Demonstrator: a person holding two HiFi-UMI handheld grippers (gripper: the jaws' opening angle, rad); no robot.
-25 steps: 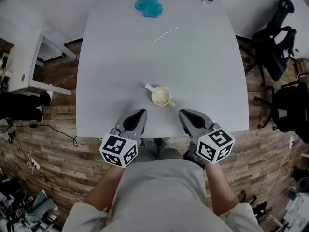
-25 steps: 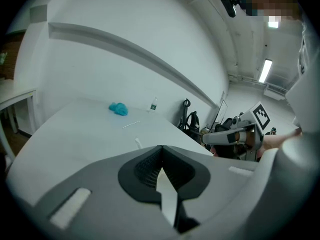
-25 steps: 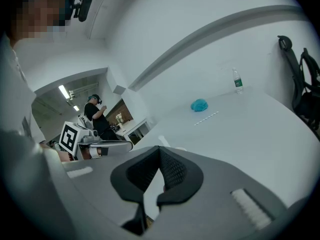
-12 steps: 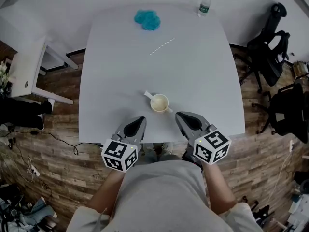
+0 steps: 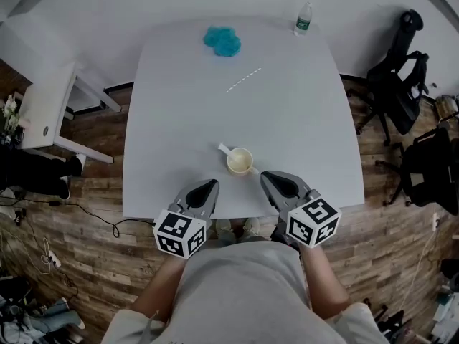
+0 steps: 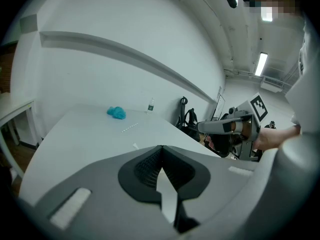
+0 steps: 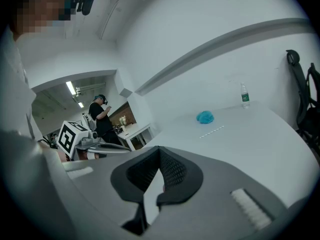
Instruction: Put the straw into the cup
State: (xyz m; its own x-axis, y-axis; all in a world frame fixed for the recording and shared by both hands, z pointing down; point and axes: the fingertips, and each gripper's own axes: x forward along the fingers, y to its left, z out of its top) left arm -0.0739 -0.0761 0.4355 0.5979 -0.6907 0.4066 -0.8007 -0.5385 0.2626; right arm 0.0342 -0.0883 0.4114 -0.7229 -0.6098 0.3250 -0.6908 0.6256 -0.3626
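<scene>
Both tongs are closed on nothing: the left tongs [image 5: 211, 183] and the right tongs [image 5: 266, 176] hover at the near edge of the tabletop [image 5: 308, 127], each pair of jaws meeting at the tips in its own gripper view, with only bare surface beyond them.

The straw [image 5: 244, 79] lies flat and slanted on the far half of the tabletop, well apart from both tongs and untouched. The cup [image 5: 240, 161] stands upright near the front edge, between the two tongs and just beyond their tips, its mouth open upward and empty. Farther out, a blue clump [image 5: 222, 40] sits near the far edge to the left of the straw, and a bottle [image 5: 304, 18] stands at the far right corner. Black chairs [image 5: 401, 84] stand on the wooden floor [image 5: 86, 192] to the right.

Over the last second little has changed. The straw and cup keep the same places relative to each other, the jaws have stayed together, and neither pair of tongs has advanced past the cup; only the head view has shifted slightly. So the task looks not yet begun: one pair of tongs must first open and reach across the tabletop to the straw.
</scene>
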